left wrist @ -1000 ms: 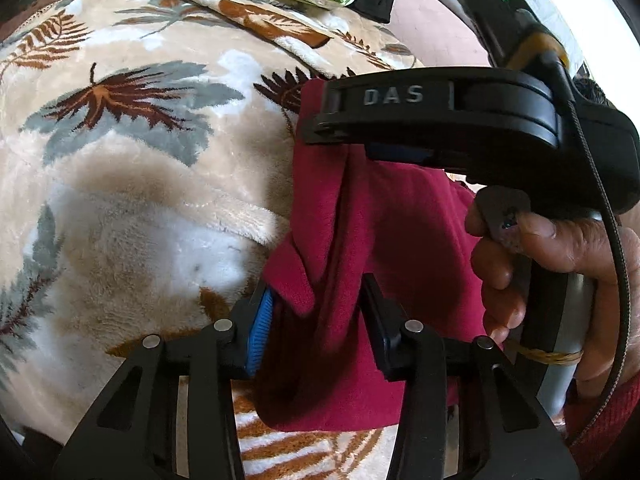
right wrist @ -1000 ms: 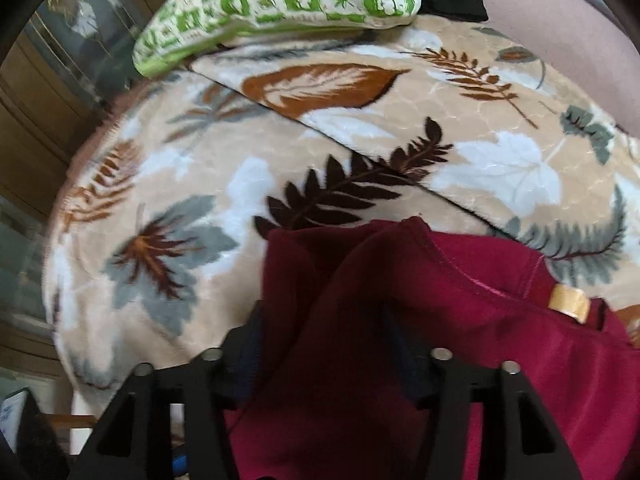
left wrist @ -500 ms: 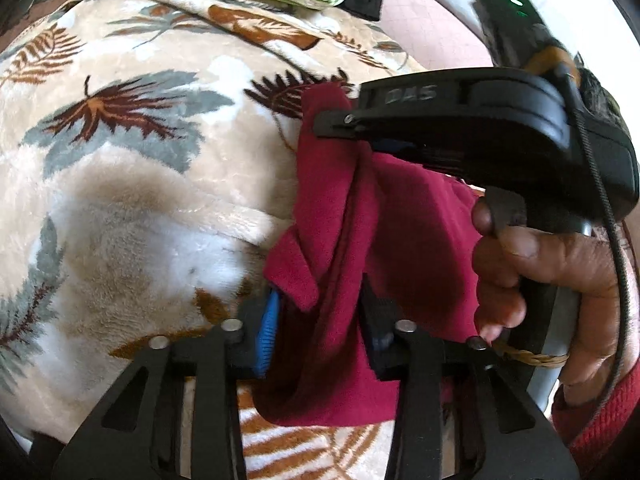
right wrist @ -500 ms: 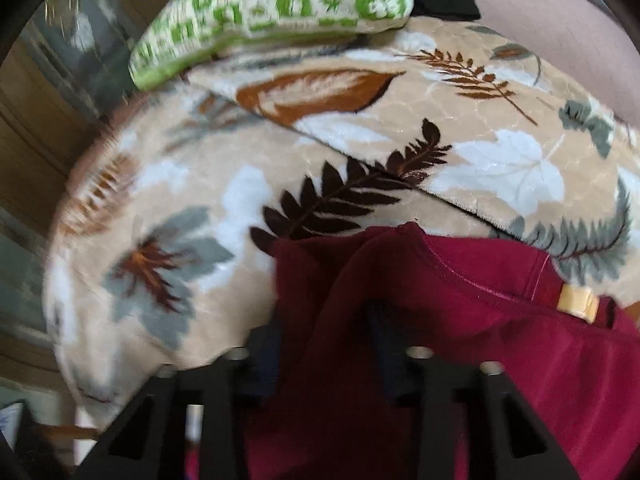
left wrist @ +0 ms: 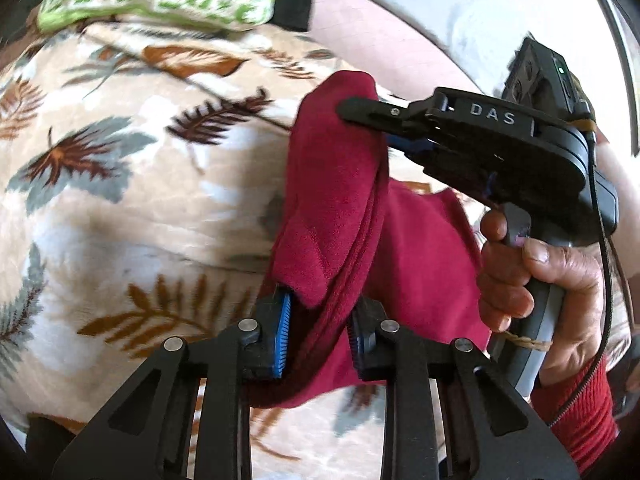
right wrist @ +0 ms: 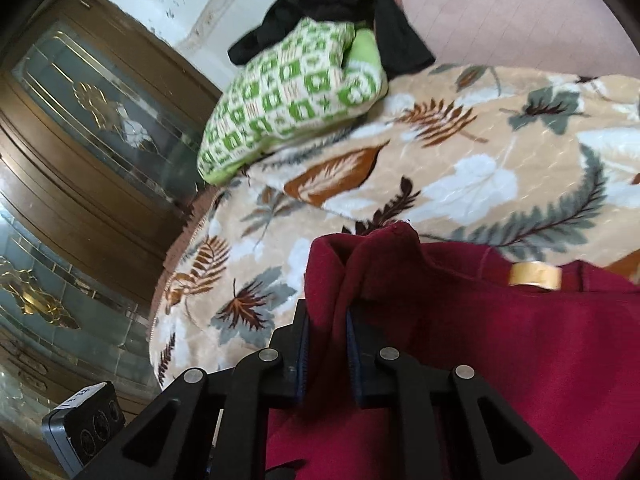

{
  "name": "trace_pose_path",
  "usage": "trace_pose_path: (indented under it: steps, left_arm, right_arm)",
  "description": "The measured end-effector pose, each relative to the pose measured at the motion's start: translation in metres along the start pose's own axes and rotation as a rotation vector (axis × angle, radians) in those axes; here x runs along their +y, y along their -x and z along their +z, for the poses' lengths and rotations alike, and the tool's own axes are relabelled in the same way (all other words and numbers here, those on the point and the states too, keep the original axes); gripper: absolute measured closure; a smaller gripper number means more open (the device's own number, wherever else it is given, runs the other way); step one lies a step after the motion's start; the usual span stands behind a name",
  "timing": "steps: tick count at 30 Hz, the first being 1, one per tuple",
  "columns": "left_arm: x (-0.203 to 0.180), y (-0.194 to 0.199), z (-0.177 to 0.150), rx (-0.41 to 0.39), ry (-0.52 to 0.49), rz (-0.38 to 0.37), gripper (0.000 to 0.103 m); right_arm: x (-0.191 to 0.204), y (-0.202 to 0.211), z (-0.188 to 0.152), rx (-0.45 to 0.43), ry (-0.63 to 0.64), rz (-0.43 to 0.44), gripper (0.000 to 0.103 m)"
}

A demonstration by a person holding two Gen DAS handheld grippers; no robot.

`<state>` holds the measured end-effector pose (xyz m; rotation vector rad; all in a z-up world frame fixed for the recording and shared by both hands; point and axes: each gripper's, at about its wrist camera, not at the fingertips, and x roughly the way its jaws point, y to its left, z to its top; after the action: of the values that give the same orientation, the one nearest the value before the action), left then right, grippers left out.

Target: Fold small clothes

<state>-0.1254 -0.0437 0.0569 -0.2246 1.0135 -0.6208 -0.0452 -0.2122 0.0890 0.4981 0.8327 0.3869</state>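
Jaws of left gripper (left wrist: 320, 340) and right gripper (right wrist: 326, 354) just closed, both pinching dark-red fleece garment (left wrist: 340, 200) | garment raised off leaf-print plush blanket (left wrist: 120, 200), mid-bed | fold ready to start.

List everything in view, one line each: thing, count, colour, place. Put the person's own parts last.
garment: one, dark red, lifted off the blanket, pinched at two spots
label: one, gold, on the garment
blanket: one, beige with leaf print, under everything
pillow: one, green and white, at the blanket's far end
dark cloth: one, black, behind the pillow
cabinet: one, brown wood with glass, beside the bed
left gripper: one, black, jaws just closing, shut on the garment
right gripper: one, black, jaws just closing, shut on the garment
hand: one, red sleeve, holding the right gripper's handle
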Motion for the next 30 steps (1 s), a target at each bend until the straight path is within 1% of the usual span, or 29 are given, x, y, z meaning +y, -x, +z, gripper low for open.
trace_pose_path:
  steps: [5, 10, 17, 21, 25, 27, 30]
  left_arm:
    - [-0.042, 0.004, 0.001, -0.007, -0.072, -0.02, 0.08]
    - [-0.082, 0.004, -0.002, -0.005, -0.141, -0.035, 0.081]
    - [-0.135, -0.021, -0.01, 0.029, -0.229, -0.064, 0.081]
    - [-0.164, -0.048, -0.02, 0.067, -0.279, -0.07, 0.081]
    - [-0.181, -0.073, -0.03, 0.107, -0.314, -0.068, 0.081]
    - [-0.189, -0.09, -0.035, 0.127, -0.327, -0.06, 0.081]
    - [-0.193, -0.111, -0.039, 0.168, -0.327, -0.052, 0.081]
  right_arm:
    - [-0.007, 0.039, 0.0, -0.038, 0.029, -0.006, 0.088]
    - [-0.028, 0.082, -0.001, -0.086, 0.021, -0.016, 0.088]
    - [-0.066, 0.136, -0.013, -0.148, -0.025, -0.054, 0.088]
    - [-0.093, 0.159, -0.022, -0.164, -0.06, -0.1, 0.089]
    - [-0.125, 0.172, -0.032, -0.159, -0.098, -0.152, 0.089]
    - [-0.145, 0.171, -0.038, -0.142, -0.116, -0.196, 0.089]
    - [-0.171, 0.157, -0.047, -0.093, -0.143, -0.279, 0.089]
